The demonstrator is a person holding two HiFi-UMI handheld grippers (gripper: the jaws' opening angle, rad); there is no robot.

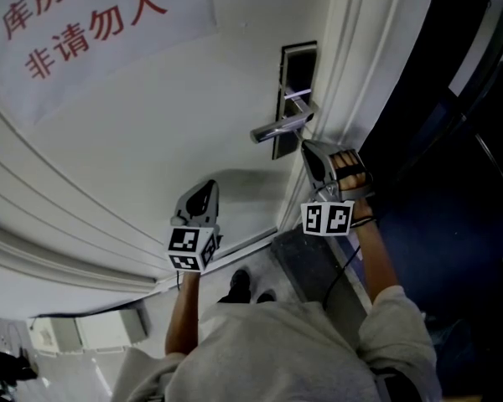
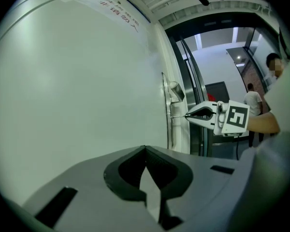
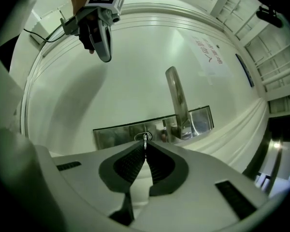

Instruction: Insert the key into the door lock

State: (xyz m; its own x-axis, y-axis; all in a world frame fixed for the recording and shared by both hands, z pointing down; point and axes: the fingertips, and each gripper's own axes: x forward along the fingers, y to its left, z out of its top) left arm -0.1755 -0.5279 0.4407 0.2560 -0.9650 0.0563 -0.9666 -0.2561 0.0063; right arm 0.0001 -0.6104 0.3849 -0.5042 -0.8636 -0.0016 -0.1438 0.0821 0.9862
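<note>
Pinching the thin metal key (image 3: 145, 140), right tongs (image 3: 145, 146) are closed on it between ribbed black pads (image 3: 130, 163). Key's long axis runs level, square to the smooth white door (image 3: 125, 81), tip at the round keyhole (image 3: 138, 137) in the brushed steel lock plate (image 3: 113, 133), beside the straight lever handle (image 3: 176, 98). Left tongs (image 2: 146, 150) closed, empty, near the door.

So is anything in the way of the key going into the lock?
Nothing visible. The right gripper pinches the key, its tip right at the keyhole in the lock plate. The door handle sits off to one side, and the left gripper is well away.
</note>
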